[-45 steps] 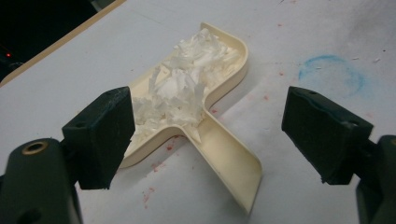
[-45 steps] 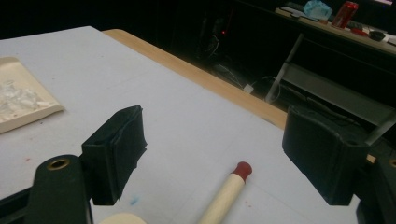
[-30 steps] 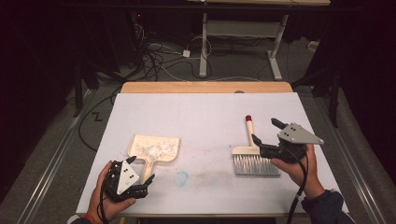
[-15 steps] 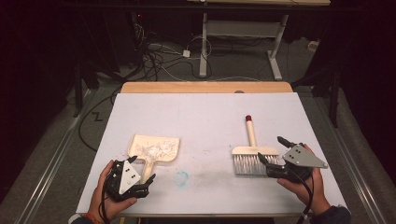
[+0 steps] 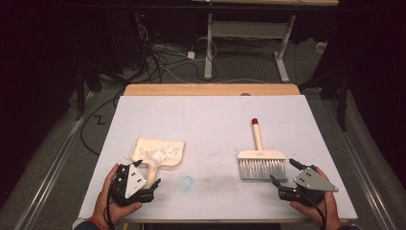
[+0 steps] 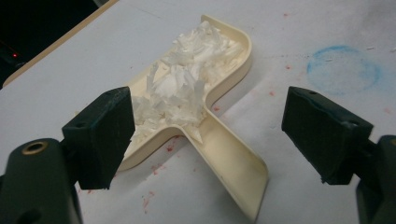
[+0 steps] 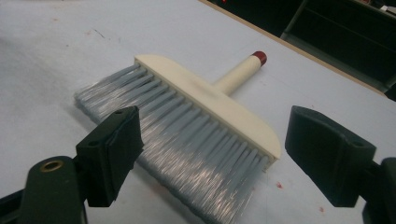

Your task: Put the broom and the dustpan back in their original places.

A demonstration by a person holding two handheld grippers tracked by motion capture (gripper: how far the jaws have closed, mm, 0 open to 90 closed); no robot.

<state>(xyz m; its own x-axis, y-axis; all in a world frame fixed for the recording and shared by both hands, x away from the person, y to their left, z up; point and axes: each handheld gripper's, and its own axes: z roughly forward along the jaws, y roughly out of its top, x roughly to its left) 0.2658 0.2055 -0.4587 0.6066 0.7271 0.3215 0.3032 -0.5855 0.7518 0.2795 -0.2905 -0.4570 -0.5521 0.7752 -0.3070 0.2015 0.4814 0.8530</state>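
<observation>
Dustpan [image 5: 158,152] of paper shreds — handle pointing near, between the released left claw [image 5: 146,189]; brush [image 5: 261,158] — handle far, bristles before released right claw [image 5: 282,178].

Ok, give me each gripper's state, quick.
Left gripper: open, holding nothing, jaws either side of the dustpan handle.
Right gripper: open, holding nothing, just short of the brush.

The dustpan [image 6: 219,140] is cream, heaped with white paper shreds [image 6: 182,84]. The brush [image 7: 205,100] has a cream back and handle, a red cap [image 7: 259,57] and grey-blue bristles [image 7: 187,149]. The bench [image 5: 206,120] is white with a tan wooden far edge, a faint blue ring [image 6: 343,70] and small red specks. Each hand-held gripper is black.
</observation>
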